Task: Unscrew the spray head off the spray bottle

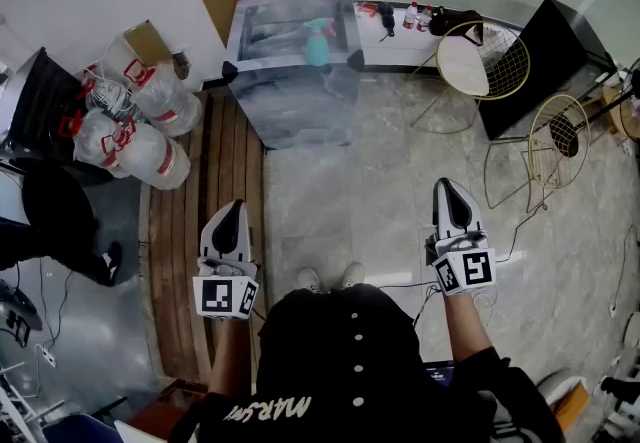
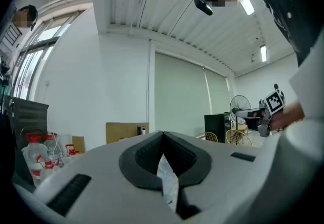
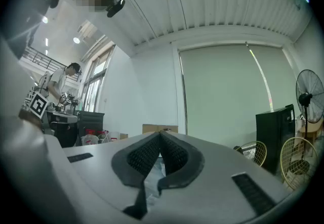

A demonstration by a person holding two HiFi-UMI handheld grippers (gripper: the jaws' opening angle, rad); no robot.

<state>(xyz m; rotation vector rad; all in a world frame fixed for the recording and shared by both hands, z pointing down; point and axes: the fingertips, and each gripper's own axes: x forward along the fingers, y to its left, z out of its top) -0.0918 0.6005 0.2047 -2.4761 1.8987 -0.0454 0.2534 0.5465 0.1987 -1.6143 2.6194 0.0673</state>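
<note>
The left claw point(image 1: 233, 206) and right claw point(image 1: 446, 186) are each closed on nothing (tips meeting) and held level out front, likely a ready pose, since no approach has begun. The bottle point(image 1: 316, 43) stands well ahead on the desk point(image 1: 300, 106), its head point(image 1: 318, 26) not yet unscrewed.

We see the right gripper point(image 3: 159, 136) with its jaws closed tip to tip and nothing between them. Beyond them are a white wall point(image 3: 144, 91) and a pale blind point(image 3: 228, 96). At right stand a fan point(image 3: 308, 97), a black cabinet point(image 3: 273, 127) and wire chairs point(image 3: 298, 167). Far left, a person point(image 3: 58, 84) stands by windows point(image 3: 96, 91).
</note>
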